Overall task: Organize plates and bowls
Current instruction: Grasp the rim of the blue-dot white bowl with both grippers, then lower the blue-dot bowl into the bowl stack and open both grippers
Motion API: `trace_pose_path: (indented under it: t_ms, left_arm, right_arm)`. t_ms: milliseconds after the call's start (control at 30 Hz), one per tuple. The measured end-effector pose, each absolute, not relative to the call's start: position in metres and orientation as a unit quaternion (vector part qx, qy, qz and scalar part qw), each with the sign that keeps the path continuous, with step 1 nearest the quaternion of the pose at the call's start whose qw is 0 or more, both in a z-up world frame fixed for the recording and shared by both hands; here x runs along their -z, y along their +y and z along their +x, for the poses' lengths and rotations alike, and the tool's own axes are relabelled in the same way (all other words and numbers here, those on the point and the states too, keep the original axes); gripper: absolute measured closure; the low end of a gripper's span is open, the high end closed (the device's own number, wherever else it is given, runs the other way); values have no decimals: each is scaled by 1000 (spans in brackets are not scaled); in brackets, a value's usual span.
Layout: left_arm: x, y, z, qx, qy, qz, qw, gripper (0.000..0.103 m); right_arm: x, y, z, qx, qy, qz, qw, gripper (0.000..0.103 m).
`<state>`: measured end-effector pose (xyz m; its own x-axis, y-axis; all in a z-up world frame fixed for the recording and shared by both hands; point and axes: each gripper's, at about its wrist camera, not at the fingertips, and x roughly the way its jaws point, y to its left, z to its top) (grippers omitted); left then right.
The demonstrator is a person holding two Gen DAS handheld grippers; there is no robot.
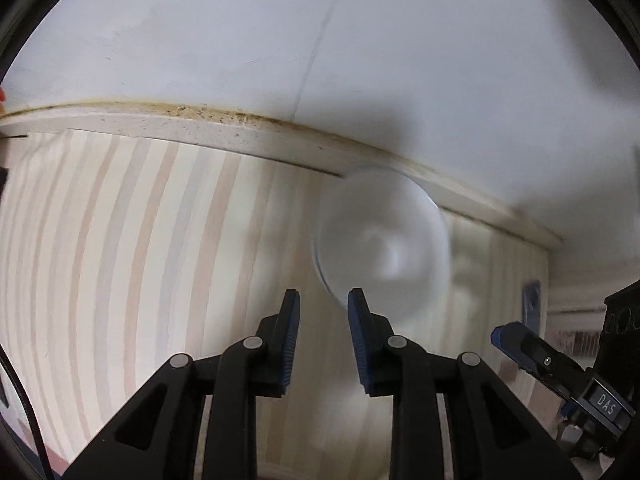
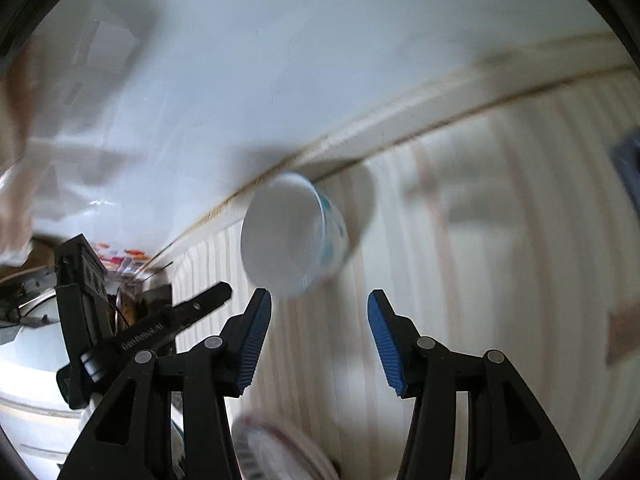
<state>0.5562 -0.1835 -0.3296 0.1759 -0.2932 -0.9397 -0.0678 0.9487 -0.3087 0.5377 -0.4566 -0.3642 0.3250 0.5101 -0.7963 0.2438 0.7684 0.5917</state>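
A white bowl [image 1: 380, 246] stands on the striped wooden table [image 1: 160, 240] near the back wall, just beyond my left gripper's [image 1: 323, 300] tips. The left jaws stand apart and hold nothing. In the right wrist view the same kind of white bowl with a blue pattern outside [image 2: 294, 236] sits ahead of my right gripper [image 2: 320, 304], whose jaws are wide apart and empty. A plate with a reddish rim [image 2: 280, 452] shows blurred under the right gripper. The other gripper shows at the side of each view, in the left wrist view [image 1: 540, 356] and in the right wrist view [image 2: 160, 324].
A white wall [image 1: 320, 60] with a stained trim strip runs behind the table. A blue object [image 1: 531, 304] lies at the table's right. A sink-like metal basin [image 2: 28, 320] and clutter sit at the left of the right wrist view.
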Motion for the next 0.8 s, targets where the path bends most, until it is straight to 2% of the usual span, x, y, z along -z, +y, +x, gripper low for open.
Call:
trace_pose_path:
  t_ms: [267,300,333,367,400,433,800]
  left_arm:
    - [374,-185,588,85,658,-167,730,81]
    - [377,-186,589,88,657,-166,730,81]
    - [378,-187,590,91,654,-164,733,81]
    - [377,-189,590,95,651,-163,735,84]
    - [377,-191,591,98,648,-159,739,90]
    - [376,-194,591,96,646,-147,743,91]
    - [363,-206,578,89,630,-108,764,91]
  right_arm:
    - [414,-432,596,-76,609,309,727,52]
    - [419,-430,600,-76,611,307,726,54]
    - [423,-428,603,-78,613,306,724,61]
    - [425,-427,604,-79,615,304,723,71]
    - [428,-425,606,-80,616,301,723,78]
    - [430,-423,609,-78,618,294,725,81]
    - [427,-411,604,-74,617,257,741,85]
